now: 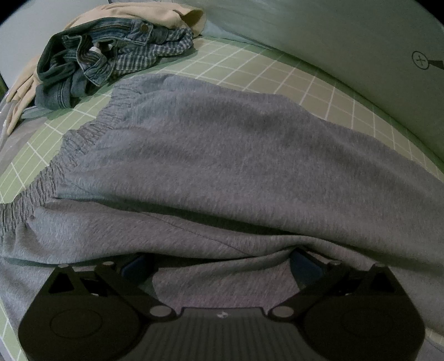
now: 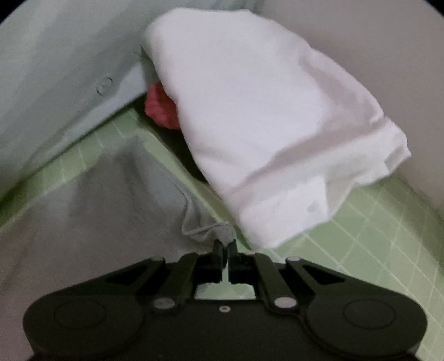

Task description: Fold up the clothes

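- Nearest the left wrist camera, the left tool point(image 1: 222, 257) sits with its jaws spread wide. A fold of the grey sweatpants point(image 1: 227, 155) drapes between and over them, so it supports the cloth rather than pinching it.
- The sweatpants are the landmark. They lie spread across the green grid mat point(image 1: 294, 80) on the worktop, with their elastic waistband point(image 1: 80, 138) towards the left edge of the view.
- Beyond the waistband, well apart from the tool, lies a crumpled heap of denim jeans point(image 1: 91, 58) on a beige garment point(image 1: 133, 11). Judging by their state, these wait to be folded.
- In the right wrist view, the right tool point(image 2: 225, 247) has its jaws pressed together on a bunched corner of the sweatpants, probably a leg hem.
- Just beyond that corner sits a folded white garment point(image 2: 263, 125) over something red point(image 2: 161, 107), likely the finished stack in the corner.
- My reading: one pinched end and one supported side suit drawing the cloth over into a fold.
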Demonstrator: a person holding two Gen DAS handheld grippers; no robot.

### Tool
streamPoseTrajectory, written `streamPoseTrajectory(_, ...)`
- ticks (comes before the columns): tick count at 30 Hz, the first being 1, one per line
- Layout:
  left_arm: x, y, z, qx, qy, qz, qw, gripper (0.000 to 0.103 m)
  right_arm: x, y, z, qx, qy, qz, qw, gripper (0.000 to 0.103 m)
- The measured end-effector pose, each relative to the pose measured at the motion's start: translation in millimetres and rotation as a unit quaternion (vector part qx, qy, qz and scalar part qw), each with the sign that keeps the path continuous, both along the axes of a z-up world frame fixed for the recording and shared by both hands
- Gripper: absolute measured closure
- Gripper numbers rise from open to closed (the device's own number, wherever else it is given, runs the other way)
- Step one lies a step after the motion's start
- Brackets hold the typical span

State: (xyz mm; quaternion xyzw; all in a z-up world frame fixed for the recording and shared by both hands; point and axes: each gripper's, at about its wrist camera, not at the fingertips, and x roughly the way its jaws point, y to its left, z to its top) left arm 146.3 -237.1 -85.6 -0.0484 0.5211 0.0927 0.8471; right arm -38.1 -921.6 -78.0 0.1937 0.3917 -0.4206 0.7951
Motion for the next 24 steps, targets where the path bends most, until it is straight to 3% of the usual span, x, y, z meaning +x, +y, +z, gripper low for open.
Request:
streamPoseTrajectory(5,3,0,1,-0.002,0.008,-0.001,1.0000,0.000,4,7,-5,-0.004,0.019,0.011,1.000,0.086)
streamPoseTrajectory(7,3,1,1,-0.004,0.014,-0.002,0.9999,0.000,2,9,-2,-0.004,0.017,0.011,1.000,0.064)
streamPoseTrajectory(9,3,2,2,-0.007,0.020,-0.003,0.9998,0.000,1,14,5,-0.012,0.012,0.019,1.000,0.058)
streamPoseTrajectory(11,-2,4,5,-0.014,0.022,0.000,0.9997,0.000,-4,22,15,-0.024,0.005,0.032,0.999,0.042)
streamPoseTrajectory(13,-12,6,11,-0.021,0.013,0.001,0.9997,0.000,-13,31,25,-0.035,-0.009,0.038,0.999,0.015)
streamPoseTrajectory(15,-23,7,19,-0.026,0.001,-0.001,0.9997,0.000,-28,42,33,-0.036,-0.029,0.047,0.998,0.003)
streamPoseTrajectory(19,-53,9,28,-0.029,-0.012,-0.011,0.9995,0.000,-58,59,35,0.002,-0.073,0.072,0.995,0.000)
streamPoseTrajectory(24,-90,9,25,-0.031,-0.004,-0.018,0.9993,0.000,-90,92,25,0.013,-0.062,0.102,0.993,0.000)
